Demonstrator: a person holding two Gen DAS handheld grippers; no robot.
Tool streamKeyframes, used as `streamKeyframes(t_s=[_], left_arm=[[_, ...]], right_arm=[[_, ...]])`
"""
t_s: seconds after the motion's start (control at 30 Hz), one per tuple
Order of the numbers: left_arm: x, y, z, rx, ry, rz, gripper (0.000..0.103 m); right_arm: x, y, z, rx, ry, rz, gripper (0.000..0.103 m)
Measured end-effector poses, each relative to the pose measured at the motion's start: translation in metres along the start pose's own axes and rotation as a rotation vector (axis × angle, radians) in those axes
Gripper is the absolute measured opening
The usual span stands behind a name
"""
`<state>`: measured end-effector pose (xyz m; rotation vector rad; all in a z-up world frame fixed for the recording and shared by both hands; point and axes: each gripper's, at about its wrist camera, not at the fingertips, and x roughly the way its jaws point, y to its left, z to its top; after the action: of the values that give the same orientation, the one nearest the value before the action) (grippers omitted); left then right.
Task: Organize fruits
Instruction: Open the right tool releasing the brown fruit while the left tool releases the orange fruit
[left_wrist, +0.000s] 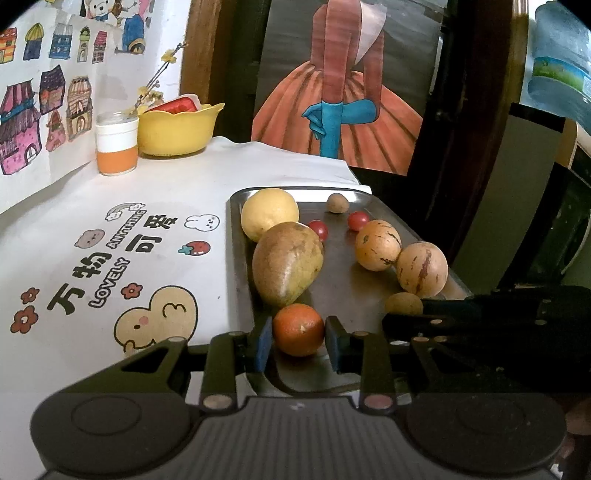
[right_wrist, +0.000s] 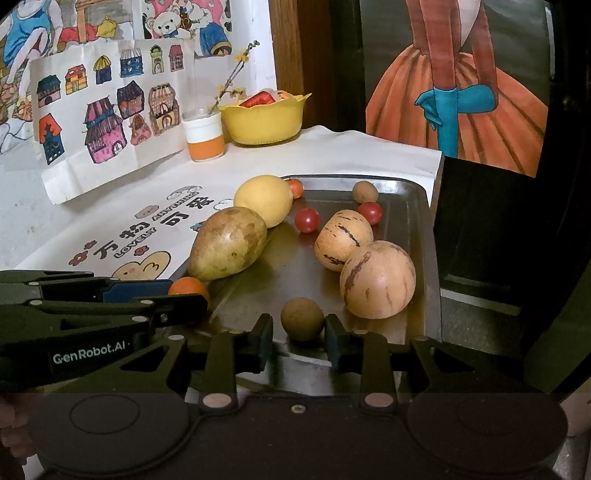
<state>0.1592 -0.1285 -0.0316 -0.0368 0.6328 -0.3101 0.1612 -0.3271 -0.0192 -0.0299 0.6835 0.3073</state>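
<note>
A metal tray (left_wrist: 343, 269) (right_wrist: 291, 269) holds a brownish mango (left_wrist: 288, 264), a yellow round fruit (left_wrist: 269, 214), two striped tan melons (left_wrist: 378, 244) (left_wrist: 422, 269), two cherry tomatoes (left_wrist: 318, 229) and small brown fruits. At the tray's near edge sits an orange (left_wrist: 298, 328) (right_wrist: 188, 288). My left gripper (left_wrist: 298, 343) has a pad against each side of it. My right gripper (right_wrist: 299, 339) stands open around a small brown round fruit (right_wrist: 302, 318) (left_wrist: 404, 304), with a slight gap on the left. Both fruits rest on the tray.
A yellow bowl (left_wrist: 177, 129) and an orange-banded jar (left_wrist: 117, 147) stand at the back by the wall. The printed white tablecloth (left_wrist: 129, 258) lies left of the tray. The table's edge runs just right of the tray. A small tomato (right_wrist: 295, 187) lies behind the yellow fruit.
</note>
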Motion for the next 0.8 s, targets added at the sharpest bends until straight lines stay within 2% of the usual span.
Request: streamKeyframes(t_s=[0.07,0.13,0.17,0.2,0.43,0.63,0.8], left_arm=[[-0.001,0.001,-0.001,-0.004,-0.003,-0.003,0.036],[-0.005,0.001,-0.002,-0.008,-0.015,-0.010,0.042],[-0.007,0.001,-0.002,-0.009,-0.025,-0.005,0.053],[-0.010,0.001,-0.002,-0.009,-0.034,0.007,0.058],[-0.023,0.010,-0.006,-0.035,-0.063,0.023,0.059],[-0.043,0.021,-0.013,-0.078,-0.095,0.042,0.070],[-0.063,0.027,-0.020,-0.096,-0.124,0.063,0.084]], right_arm=[[-0.001,0.000,-0.001,0.003,-0.007,-0.004,0.038],[-0.003,-0.001,-0.003,0.008,-0.015,-0.009,0.042],[-0.004,-0.001,-0.004,0.012,-0.019,-0.011,0.044],[-0.005,-0.001,-0.005,0.016,-0.023,-0.012,0.046],[-0.016,0.000,-0.012,0.026,-0.047,-0.023,0.056],[-0.034,0.008,-0.018,0.031,-0.082,-0.035,0.073],[-0.051,0.015,-0.024,0.040,-0.118,-0.052,0.087]])
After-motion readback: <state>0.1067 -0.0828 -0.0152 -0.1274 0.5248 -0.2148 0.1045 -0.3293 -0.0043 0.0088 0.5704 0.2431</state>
